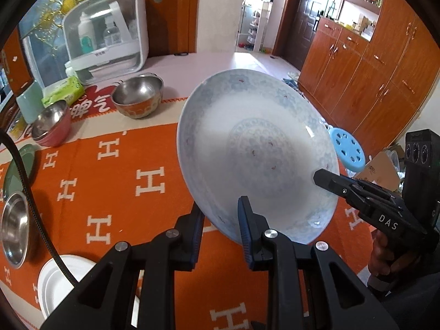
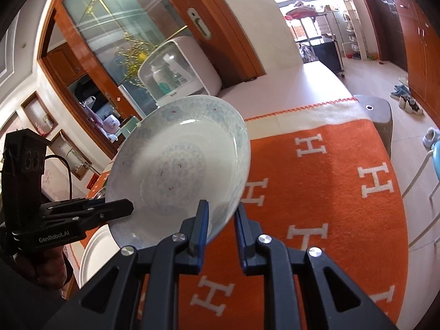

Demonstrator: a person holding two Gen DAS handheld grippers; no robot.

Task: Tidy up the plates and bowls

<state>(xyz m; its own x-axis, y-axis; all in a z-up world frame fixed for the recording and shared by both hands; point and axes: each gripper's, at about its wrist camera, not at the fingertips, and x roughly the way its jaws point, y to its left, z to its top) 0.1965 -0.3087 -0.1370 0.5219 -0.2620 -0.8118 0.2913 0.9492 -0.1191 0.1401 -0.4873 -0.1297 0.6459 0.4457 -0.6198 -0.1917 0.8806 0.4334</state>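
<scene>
A large white plate with a pale blue pattern (image 1: 255, 148) (image 2: 178, 165) hangs tilted above the orange cloth, held by both grippers. My left gripper (image 1: 221, 214) is shut on the plate's near rim. My right gripper (image 2: 221, 214) is shut on the opposite rim; in the left wrist view it (image 1: 327, 177) comes in from the right. The left gripper also appears at the left of the right wrist view (image 2: 121, 206). Steel bowls (image 1: 139, 96) (image 1: 51, 122) (image 1: 13, 228) and a white plate stack (image 1: 55, 283) (image 2: 93, 250) rest on the table.
An orange cloth with white H marks (image 1: 110, 181) (image 2: 330, 187) covers the table. A white dish cabinet (image 1: 110, 33) and a green tissue pack (image 1: 64, 90) stand at the back. A green plate (image 1: 16, 170) lies at the left edge. A blue stool (image 1: 348, 148) stands beside the table.
</scene>
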